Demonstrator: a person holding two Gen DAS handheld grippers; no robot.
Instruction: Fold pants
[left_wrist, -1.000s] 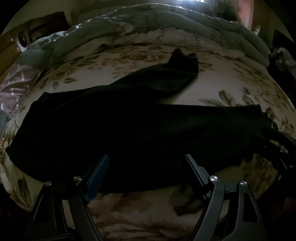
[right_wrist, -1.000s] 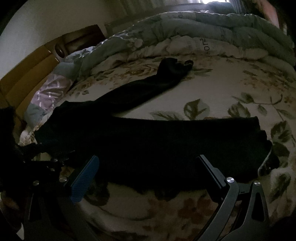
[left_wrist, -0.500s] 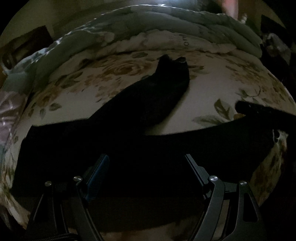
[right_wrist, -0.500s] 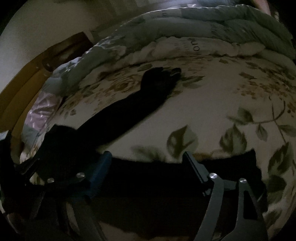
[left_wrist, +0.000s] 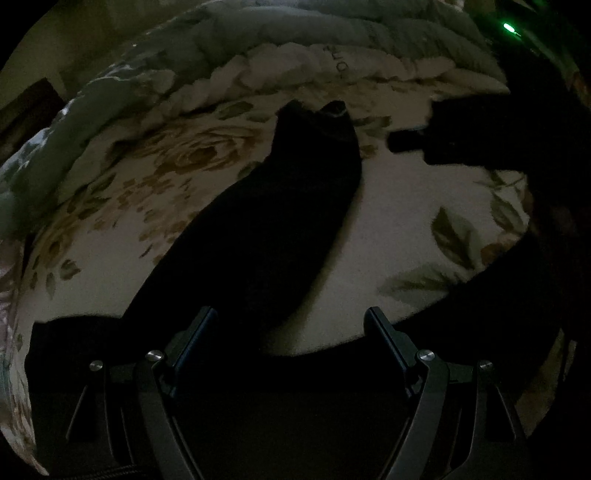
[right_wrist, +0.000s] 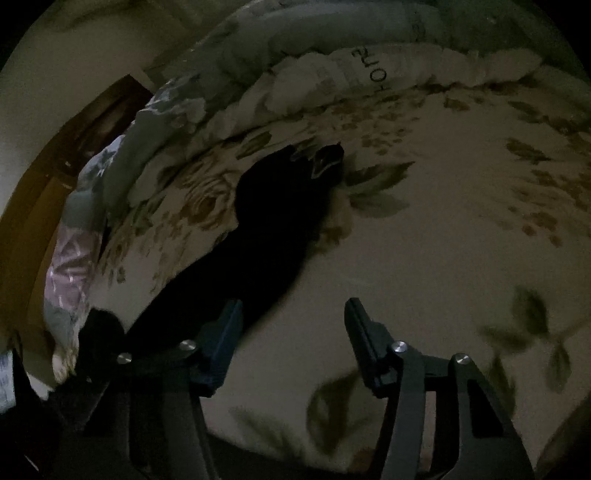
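Observation:
Black pants (left_wrist: 266, 221) lie spread on a floral bedsheet (left_wrist: 399, 229). One leg runs up toward the folded duvet, the other runs right along the near edge (left_wrist: 461, 317). My left gripper (left_wrist: 291, 317) is open and empty, low over the crotch and waist area. My right gripper (right_wrist: 293, 308) is open and empty above bare sheet, with the far leg (right_wrist: 273, 221) just to its left. The right gripper also shows as a dark shape at the upper right of the left wrist view (left_wrist: 443, 133).
A folded pale duvet (left_wrist: 295, 48) lies along the far side of the bed. A pillow (right_wrist: 70, 273) and a wooden headboard (right_wrist: 44, 177) are at the left. The bed edge drops off near me.
Both grippers have moved forward and down toward the bed. The near leg has slid out of the right wrist view, and the far leg looks bigger in both views.

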